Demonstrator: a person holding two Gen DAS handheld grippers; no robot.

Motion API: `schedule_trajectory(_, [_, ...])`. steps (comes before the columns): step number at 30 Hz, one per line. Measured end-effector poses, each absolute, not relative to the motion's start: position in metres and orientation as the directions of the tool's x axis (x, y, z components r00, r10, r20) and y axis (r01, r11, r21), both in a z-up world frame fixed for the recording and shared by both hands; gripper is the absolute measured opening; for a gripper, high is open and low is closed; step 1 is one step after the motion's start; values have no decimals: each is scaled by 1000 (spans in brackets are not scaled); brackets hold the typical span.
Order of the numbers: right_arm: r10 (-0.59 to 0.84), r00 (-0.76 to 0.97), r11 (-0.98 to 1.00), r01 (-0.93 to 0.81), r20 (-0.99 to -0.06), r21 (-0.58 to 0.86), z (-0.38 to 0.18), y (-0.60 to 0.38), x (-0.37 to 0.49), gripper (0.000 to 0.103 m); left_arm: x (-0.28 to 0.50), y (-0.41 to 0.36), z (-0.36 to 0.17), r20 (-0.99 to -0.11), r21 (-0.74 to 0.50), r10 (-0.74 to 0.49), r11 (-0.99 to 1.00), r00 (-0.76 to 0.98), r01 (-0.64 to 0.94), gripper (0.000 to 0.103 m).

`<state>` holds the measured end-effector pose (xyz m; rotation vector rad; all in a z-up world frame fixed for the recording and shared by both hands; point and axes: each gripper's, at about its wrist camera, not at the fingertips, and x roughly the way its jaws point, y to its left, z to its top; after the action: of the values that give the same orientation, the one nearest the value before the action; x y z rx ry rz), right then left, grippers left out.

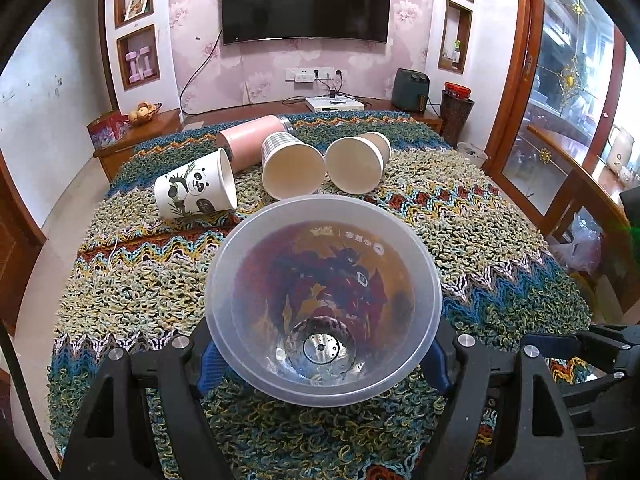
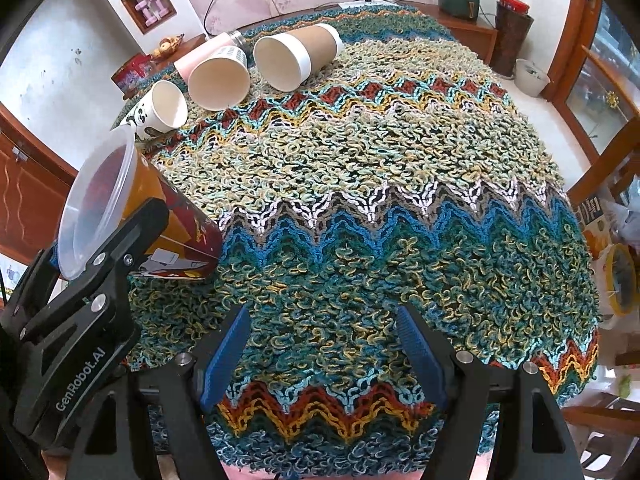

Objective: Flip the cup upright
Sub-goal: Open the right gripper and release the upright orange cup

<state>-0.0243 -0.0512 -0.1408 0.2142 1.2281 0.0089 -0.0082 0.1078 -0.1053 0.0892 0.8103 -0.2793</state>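
Translucent conical plastic cup (image 1: 323, 300), jaws clamped.

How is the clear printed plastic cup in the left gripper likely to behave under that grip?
The clear printed plastic cup looks thin-walled, so it probably flexes under the left gripper. It looks empty, so likely light. Its tapered shape might slip.

Cover: knitted zigzag blanket (image 2: 360, 168) spread over the table.
Wall: dark television (image 1: 306, 0) above a white socket strip (image 1: 309, 75).
Shelf niche: pink dumbbells (image 1: 139, 65).
Sideboard: fruit bowl (image 1: 144, 114) at left, dark green appliance (image 1: 410, 90) at right.
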Motion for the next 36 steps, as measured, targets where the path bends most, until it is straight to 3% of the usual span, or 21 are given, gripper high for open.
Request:
schedule_trajectory(11, [113, 345, 983, 98, -932, 156, -138, -48, -24, 77, -10, 109, -100, -733, -30, -213, 959, 646, 283, 96])
schedule_trajectory(36, [92, 427, 991, 46, -899, 123, -108, -31, -37, 77, -32, 123, -65, -739, 17, -132, 977, 661, 215, 97])
